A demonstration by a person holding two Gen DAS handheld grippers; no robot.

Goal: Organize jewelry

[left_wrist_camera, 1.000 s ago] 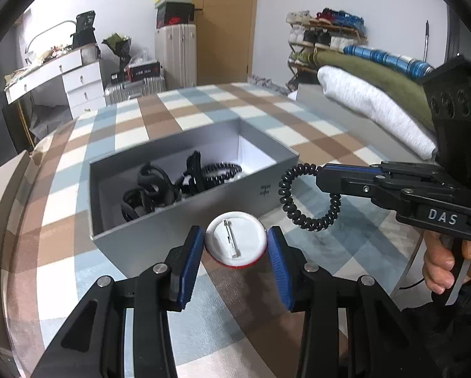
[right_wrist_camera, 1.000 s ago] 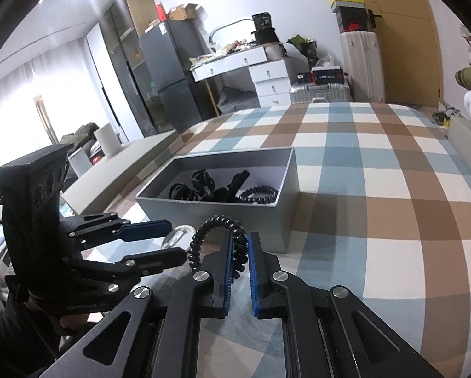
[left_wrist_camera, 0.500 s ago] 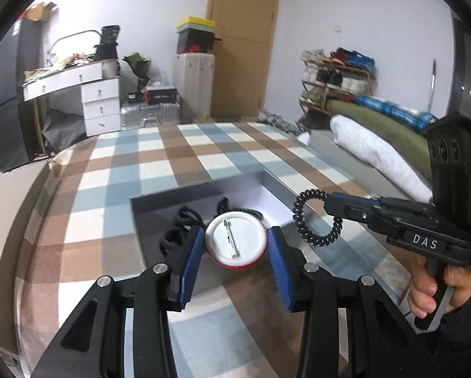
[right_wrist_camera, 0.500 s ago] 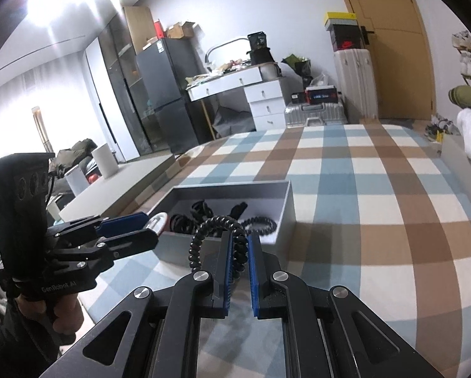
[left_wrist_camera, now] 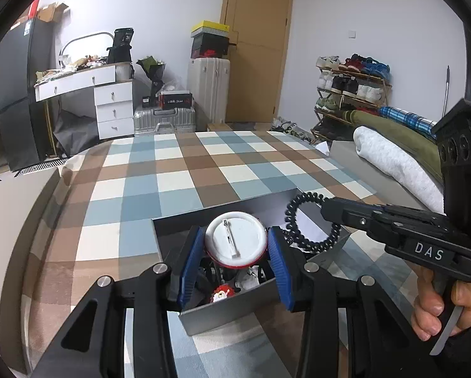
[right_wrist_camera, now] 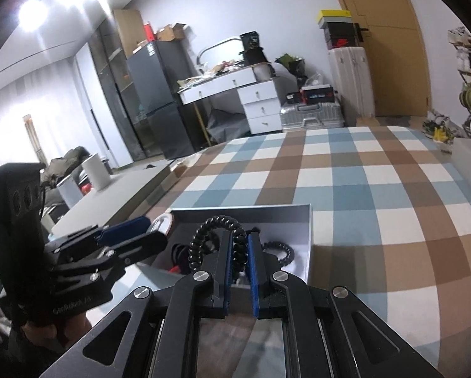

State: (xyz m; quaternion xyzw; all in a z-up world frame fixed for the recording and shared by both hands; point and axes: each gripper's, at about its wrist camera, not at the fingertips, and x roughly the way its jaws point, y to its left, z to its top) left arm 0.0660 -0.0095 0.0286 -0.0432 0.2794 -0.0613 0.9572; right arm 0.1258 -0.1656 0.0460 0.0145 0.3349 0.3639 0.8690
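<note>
A checked cloth (left_wrist_camera: 178, 186) in blue, brown and white is spread over the surface, and a grey box (left_wrist_camera: 235, 313) is set on it. In the left wrist view much of the box is hidden behind the left gripper (left_wrist_camera: 233, 263); only its near wall, its back rim and part of a pale floor are seen. Its contents are hard to make out: dark tangled pieces, a small red and white figure (left_wrist_camera: 222, 293) by the near wall, and, in the right wrist view, a second black coil (right_wrist_camera: 282, 252) on the floor.

A round badge (left_wrist_camera: 235, 240) is pinched at its sides between the blue pads (left_wrist_camera: 189, 267) of the left gripper and is held above the box. Its white back is turned to the camera, with only a red edge showing at the bottom; the pin runs roughly up the frame, leaning slightly left at the top.

A black coil hair tie (right_wrist_camera: 218, 239) is clamped by the right gripper (right_wrist_camera: 240, 267), whose pads are pressed almost together. The loop stands up beyond the fingertips, over the box; its lower part is hidden between the pads. The right gripper's handle is cut off at the frame edge, with fingers (left_wrist_camera: 437, 312) around it.
</note>
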